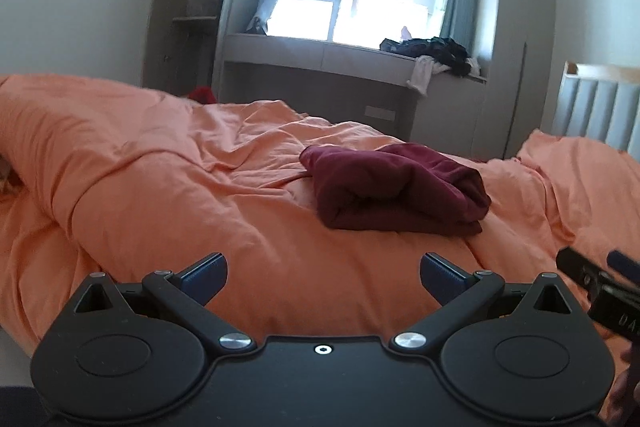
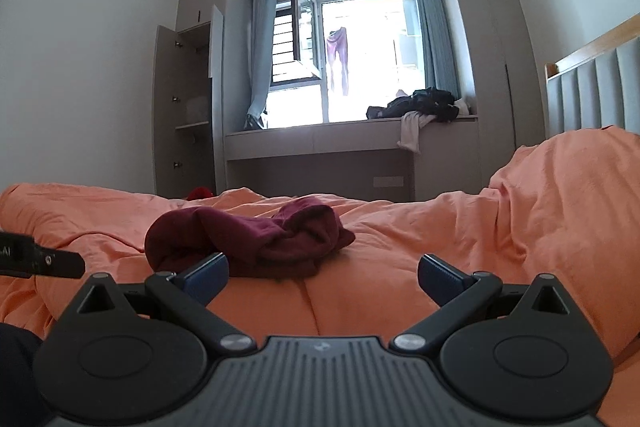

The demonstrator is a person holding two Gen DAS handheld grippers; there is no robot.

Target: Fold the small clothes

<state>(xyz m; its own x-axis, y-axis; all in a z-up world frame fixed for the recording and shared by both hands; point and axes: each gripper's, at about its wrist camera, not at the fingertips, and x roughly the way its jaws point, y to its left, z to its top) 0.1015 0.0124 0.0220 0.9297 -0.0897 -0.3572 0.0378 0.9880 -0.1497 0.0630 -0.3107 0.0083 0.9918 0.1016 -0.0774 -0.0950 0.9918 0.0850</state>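
Observation:
A dark red garment lies in a folded bundle on the orange duvet, ahead and a little right of my left gripper. That gripper stands open, its blue pads wide apart with nothing between them. In the right wrist view the same garment sits just beyond my right gripper, which is also open and empty; its left pad overlaps the cloth's near edge in the picture. Each gripper shows at the edge of the other's view: the right gripper, the left gripper.
The rumpled duvet rises into a ridge at the left and a mound at the right. A padded headboard stands at the right. Beyond the bed are a window bench with piled clothes and an open wardrobe.

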